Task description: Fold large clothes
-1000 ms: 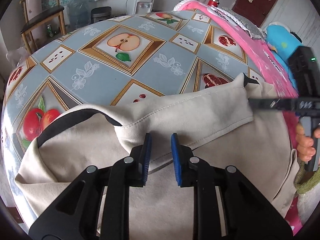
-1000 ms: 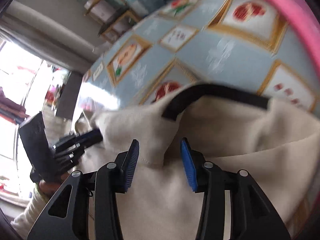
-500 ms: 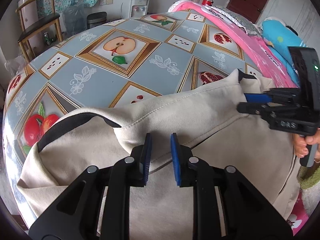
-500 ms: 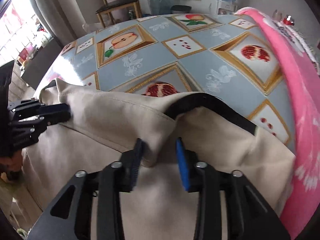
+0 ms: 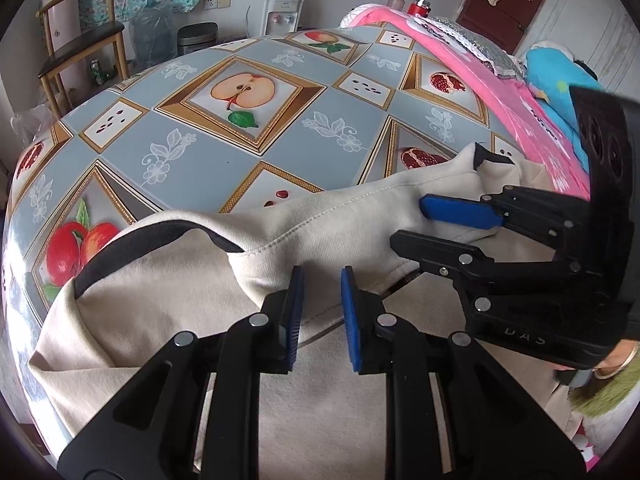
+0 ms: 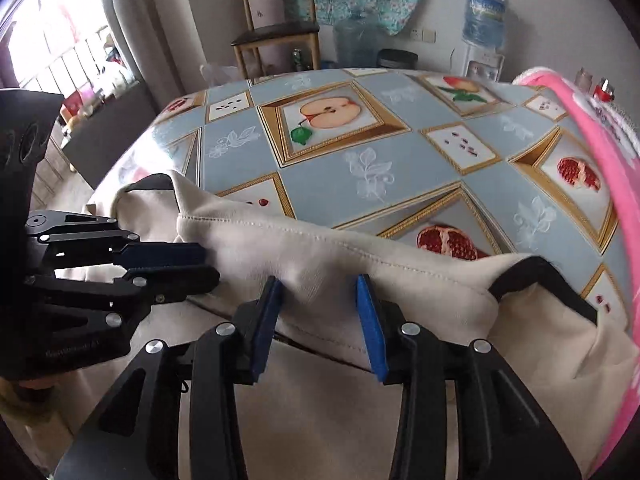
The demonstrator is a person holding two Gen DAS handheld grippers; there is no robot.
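A large beige garment with black trim lies on the near part of the fruit-pattern tablecloth; a folded band of it runs across. It also shows in the right wrist view. My left gripper is shut on the folded edge, the cloth between its blue pads. My right gripper has its jaws apart around a ridge of the same fold. In the left wrist view the right gripper sits close on the right over the fold. In the right wrist view the left gripper is at the left.
A pink blanket runs along the table's right side, with a blue item beyond. A wooden chair, a bin and a water dispenser stand behind the table.
My right gripper has swung left along the fold, coming close to my left gripper, and its jaws have widened. The left gripper has stayed on the fold.
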